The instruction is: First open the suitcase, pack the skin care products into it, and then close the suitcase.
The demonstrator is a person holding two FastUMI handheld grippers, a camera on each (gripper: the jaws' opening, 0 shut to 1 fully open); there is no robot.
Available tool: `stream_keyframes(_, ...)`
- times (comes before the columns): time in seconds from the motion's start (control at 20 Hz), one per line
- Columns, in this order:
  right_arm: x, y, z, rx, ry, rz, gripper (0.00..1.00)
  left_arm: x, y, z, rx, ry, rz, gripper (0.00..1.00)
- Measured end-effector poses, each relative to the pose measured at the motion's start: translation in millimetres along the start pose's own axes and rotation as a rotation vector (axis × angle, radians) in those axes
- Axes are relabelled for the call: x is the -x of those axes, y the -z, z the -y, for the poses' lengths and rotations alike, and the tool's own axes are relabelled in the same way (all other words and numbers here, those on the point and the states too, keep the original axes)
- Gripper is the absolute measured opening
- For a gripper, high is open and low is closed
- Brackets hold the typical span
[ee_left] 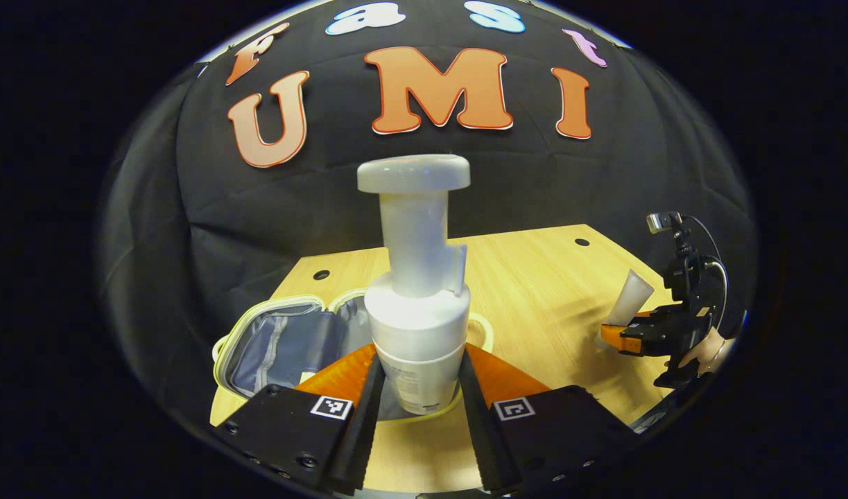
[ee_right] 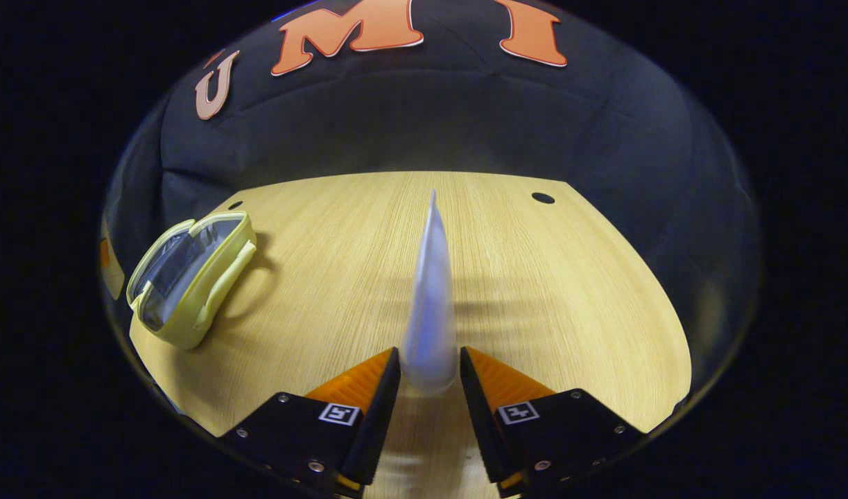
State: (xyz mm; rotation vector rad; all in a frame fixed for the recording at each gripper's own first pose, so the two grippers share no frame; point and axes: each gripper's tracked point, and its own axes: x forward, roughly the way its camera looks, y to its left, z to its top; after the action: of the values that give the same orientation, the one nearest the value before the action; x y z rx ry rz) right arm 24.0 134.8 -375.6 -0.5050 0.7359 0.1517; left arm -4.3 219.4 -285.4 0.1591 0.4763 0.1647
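My left gripper (ee_left: 418, 388) is shut on a tall white pump bottle (ee_left: 415, 291), held upright above the table. Just behind it lies the small pale-yellow suitcase (ee_left: 285, 339), open, with its grey lining showing. In the right gripper view the suitcase (ee_right: 188, 277) sits at the far left of the table, open. My right gripper (ee_right: 429, 378) is shut on a white squeeze tube (ee_right: 432, 298) that points away from me, slightly blurred. From the left gripper view, the right gripper (ee_left: 632, 336) and the tube (ee_left: 630, 298) appear far right, with a hand (ee_left: 701, 350) holding it.
The light wooden table (ee_right: 534, 291) has small round holes near its back edge (ee_right: 543, 198). Black cloth walls close off the back and sides.
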Motion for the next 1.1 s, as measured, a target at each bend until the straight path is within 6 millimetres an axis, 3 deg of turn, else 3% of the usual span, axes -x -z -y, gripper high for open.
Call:
stream_keyframes(0.25,-0.1,-6.8,-1.9,0.007,0.009,0.000,0.43,-3.9,-2.8,-17.9,0.034,0.000,-0.007,0.59)
stream_keyframes(0.35,5.3,-22.3,-3.7,-0.001,0.008,0.037,0.36,-15.0,-3.3,-30.1,0.039,0.009,-0.005,0.59)
stream_keyframes(0.4,10.1,-30.8,-5.1,-0.012,0.012,0.052,0.40,-19.7,-5.3,-37.8,0.032,0.011,-0.013,0.59)
stream_keyframes(0.6,31.9,-50.7,-29.7,-0.100,-0.040,0.062,0.40,-28.1,-14.7,-60.9,0.028,0.081,-0.091,0.60)
stream_keyframes(0.65,35.4,-55.0,-32.7,-0.104,-0.048,0.062,0.36,-30.3,-17.3,-66.4,0.019,0.107,-0.111,0.60)
stream_keyframes(0.7,39.3,-60.2,-36.6,-0.104,-0.054,0.068,0.40,-34.7,-17.6,-71.7,0.002,0.126,-0.143,0.60)
stream_keyframes(0.9,57.0,-76.2,-51.6,-0.147,-0.078,0.090,0.40,-56.7,-1.0,-87.2,-0.044,0.207,-0.322,0.60)
stream_keyframes(1.1,72.2,-81.2,-61.6,-0.216,-0.081,0.089,0.40,-82.7,30.9,-92.2,-0.034,0.275,-0.507,0.60)
